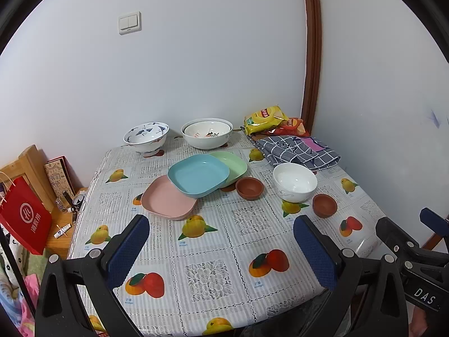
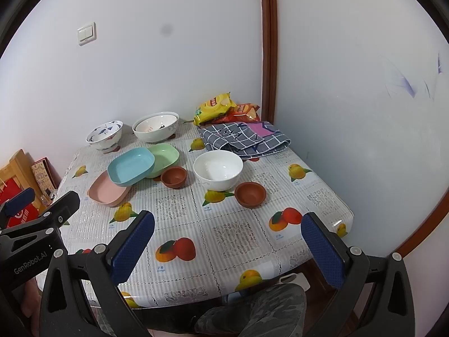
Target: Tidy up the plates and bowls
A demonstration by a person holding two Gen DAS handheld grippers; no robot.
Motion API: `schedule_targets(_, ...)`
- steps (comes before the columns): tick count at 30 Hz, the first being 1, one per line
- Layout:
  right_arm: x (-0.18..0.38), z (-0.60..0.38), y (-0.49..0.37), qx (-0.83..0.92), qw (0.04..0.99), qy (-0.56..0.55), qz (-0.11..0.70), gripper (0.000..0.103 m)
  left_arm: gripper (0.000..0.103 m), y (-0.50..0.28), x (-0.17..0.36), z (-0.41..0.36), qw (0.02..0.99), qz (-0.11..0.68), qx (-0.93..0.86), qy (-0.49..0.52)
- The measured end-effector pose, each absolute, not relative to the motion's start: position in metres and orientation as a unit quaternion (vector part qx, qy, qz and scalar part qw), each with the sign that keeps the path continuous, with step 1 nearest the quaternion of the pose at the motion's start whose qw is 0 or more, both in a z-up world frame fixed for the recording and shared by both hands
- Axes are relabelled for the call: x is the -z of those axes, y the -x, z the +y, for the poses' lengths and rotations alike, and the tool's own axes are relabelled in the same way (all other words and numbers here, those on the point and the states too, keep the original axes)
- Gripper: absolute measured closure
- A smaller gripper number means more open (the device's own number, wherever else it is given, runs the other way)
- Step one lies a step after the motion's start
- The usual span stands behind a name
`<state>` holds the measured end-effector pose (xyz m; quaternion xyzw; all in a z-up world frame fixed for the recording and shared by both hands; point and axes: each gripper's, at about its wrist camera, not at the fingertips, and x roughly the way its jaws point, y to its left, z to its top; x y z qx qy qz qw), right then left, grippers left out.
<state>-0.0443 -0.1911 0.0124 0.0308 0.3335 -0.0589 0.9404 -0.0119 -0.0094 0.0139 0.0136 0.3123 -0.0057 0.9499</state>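
On the fruit-print tablecloth (image 1: 213,241) a blue plate (image 1: 197,175) lies tilted over a pink plate (image 1: 168,200) and a green plate (image 1: 234,165). Near them sit a white bowl (image 1: 294,182) and two small brown bowls (image 1: 249,188) (image 1: 324,205). At the back stand a blue-patterned bowl (image 1: 146,137) and a large white bowl (image 1: 207,133) with a smaller bowl nested inside. The same items show in the right wrist view: blue plate (image 2: 131,168), white bowl (image 2: 218,170), brown bowls (image 2: 174,177) (image 2: 250,194). My left gripper (image 1: 221,250) and right gripper (image 2: 228,248) are open and empty above the table's near edge.
A checked cloth (image 1: 299,151) and snack bags (image 1: 266,119) lie at the back right corner by the wall. A red paper bag (image 1: 25,216) and a wooden side table (image 1: 60,230) stand left of the table. The person's knee (image 2: 252,309) is under the front edge.
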Motion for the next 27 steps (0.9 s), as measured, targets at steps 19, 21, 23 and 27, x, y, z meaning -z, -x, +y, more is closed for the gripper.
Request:
schedule_targets(19,-0.0152,-0.1924,0.0499,0.059,0.943,-0.031,0.325,0.000,0.000,0.0140,-0.0129,-0.0116,0.951,0.310,0.006,-0.014)
schedule_targets(21,-0.0157,-0.1927,0.0503,0.059,0.944,-0.032,0.323,0.000,0.000,0.0141,-0.0128,-0.0114,0.951,0.310,0.007,-0.014)
schedule_targets(23,-0.0158,-0.1931,0.0510,0.059,0.944,-0.032,0.323,0.000,0.000,0.0145,-0.0137,-0.0122,0.950,0.311,0.007,-0.013)
schedule_targets(27,-0.0159,-0.1937,0.0512,0.060,0.944,-0.032,0.323,0.000,0.000,0.0139,-0.0149,-0.0140,0.950,0.312,0.006,-0.011)
